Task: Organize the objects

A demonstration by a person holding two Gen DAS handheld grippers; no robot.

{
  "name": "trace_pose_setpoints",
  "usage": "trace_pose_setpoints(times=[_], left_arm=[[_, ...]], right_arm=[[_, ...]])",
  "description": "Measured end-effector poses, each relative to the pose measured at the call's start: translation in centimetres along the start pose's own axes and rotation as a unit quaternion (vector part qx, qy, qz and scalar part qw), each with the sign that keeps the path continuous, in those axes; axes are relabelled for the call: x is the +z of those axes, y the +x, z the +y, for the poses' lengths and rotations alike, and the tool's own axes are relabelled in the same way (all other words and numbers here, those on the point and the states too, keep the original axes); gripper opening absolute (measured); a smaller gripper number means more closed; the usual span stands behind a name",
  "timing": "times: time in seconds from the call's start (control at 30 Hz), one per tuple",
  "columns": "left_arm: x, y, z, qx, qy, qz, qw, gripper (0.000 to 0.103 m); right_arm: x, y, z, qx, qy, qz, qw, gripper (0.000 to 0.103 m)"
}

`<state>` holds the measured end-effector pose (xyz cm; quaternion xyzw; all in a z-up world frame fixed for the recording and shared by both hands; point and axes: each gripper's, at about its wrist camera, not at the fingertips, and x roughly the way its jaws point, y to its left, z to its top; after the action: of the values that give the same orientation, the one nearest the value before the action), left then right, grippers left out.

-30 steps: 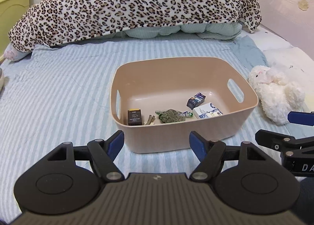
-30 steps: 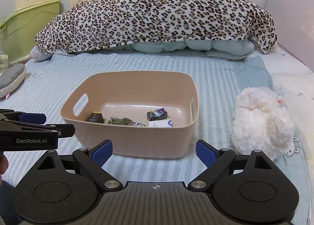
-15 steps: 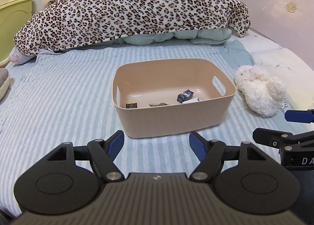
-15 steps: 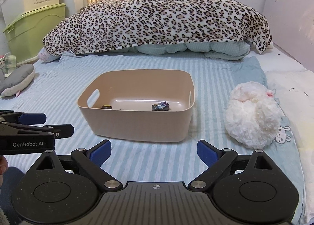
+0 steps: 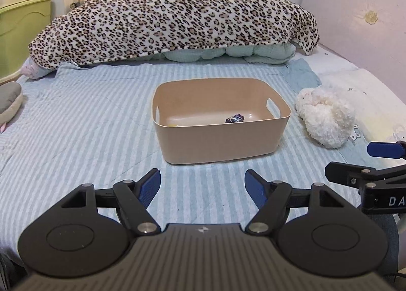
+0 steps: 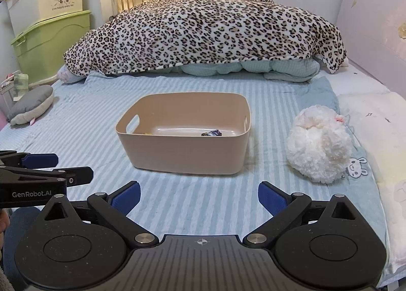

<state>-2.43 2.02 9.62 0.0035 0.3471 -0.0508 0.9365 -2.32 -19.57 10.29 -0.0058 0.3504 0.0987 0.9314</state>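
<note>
While the tan bin (image 5: 220, 136) sits in the middle of the striped blue bedsheet (image 5: 76, 133), we see only a little of what lies in it: a small dark purple wrapper (image 5: 234, 118) on the floor of the bin toward its right side, and a sliver of something yellow (image 5: 173, 125) near the left wall, too hidden by the front rim for us to tell what it is. From the right wrist view the same bin (image 6: 185, 149) shows a handle slot in each end wall, with the wrapper (image 6: 212, 133) again right of centre.

We hold both tongs back from the bin, well apart from it and above the sheet. Our left gripper (image 5: 202, 184) is released, its blue pads spread wide with nothing between them. Our right gripper (image 6: 199, 196) is likewise spread wide and carries nothing. Each tool appears at the edge of the other's view, the right one at the far right of the left wrist view and the left one at the far left of the right wrist view.

Just beside the bin on its right lies a white plush toy (image 6: 318, 146), near but not touching it. A grey cushion (image 6: 31, 104) rests at the left edge of the bed. Beyond the bin a leopard-print blanket (image 5: 177, 17) is heaped over pale green bedding (image 5: 228, 52). Green and cream storage boxes (image 6: 48, 19) are stacked by the wall at the left.
</note>
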Motion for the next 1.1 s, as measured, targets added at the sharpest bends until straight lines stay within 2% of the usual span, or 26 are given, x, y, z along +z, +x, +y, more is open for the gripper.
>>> trace_pose_setpoints(times=[0.37, 0.8, 1.1], left_arm=[[-1.6, -1.7, 0.1, -0.014, -0.003, 0.010, 0.9998, 0.074], [-2.4, -3.2, 0.1, -0.019, 0.001, 0.010, 0.9998, 0.074], [-2.6, -3.8, 0.1, -0.017, 0.009, 0.013, 0.9997, 0.075]], right_arm=[[-1.0, -2.1, 1.2, -0.005, -0.019, -0.003, 1.000, 0.103], [-2.6, -3.3, 1.2, 0.009, -0.006, 0.010, 1.000, 0.103], [-2.8, -4.0, 0.8, 0.003, 0.007, 0.010, 1.000, 0.103]])
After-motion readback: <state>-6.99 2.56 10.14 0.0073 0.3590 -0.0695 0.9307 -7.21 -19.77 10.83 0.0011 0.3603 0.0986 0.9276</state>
